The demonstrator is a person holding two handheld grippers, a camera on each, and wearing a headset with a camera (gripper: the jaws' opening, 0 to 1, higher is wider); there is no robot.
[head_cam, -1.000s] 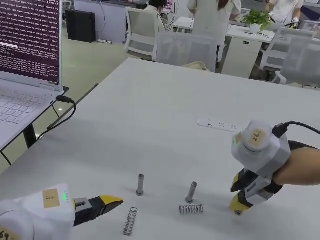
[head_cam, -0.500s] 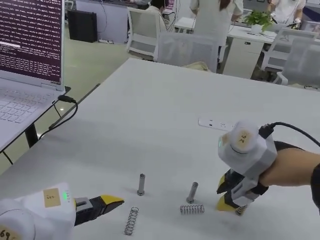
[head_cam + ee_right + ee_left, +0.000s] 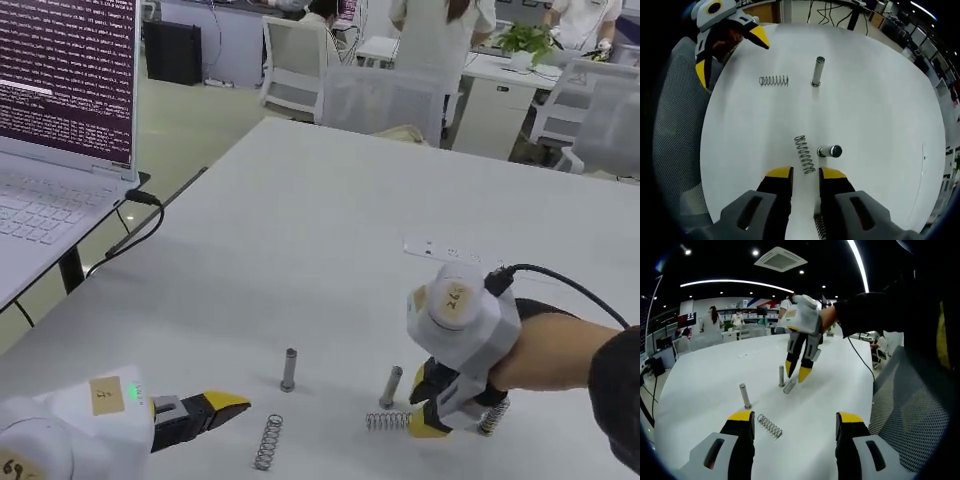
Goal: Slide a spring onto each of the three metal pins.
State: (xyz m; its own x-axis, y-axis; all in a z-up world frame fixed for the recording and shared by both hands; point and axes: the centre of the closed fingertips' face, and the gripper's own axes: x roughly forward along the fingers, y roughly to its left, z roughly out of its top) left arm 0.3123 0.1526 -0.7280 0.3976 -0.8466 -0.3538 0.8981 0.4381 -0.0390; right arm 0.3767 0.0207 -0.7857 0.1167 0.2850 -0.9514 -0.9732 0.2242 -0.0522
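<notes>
White table (image 3: 300, 220); third spring (image 3: 492, 417) half-hidden

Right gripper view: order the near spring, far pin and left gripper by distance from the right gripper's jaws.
1. Near spring, lying just ahead of the right gripper.
2. Far pin, upright, mid-table.
3. Left gripper, top left, beyond that pin.
</notes>
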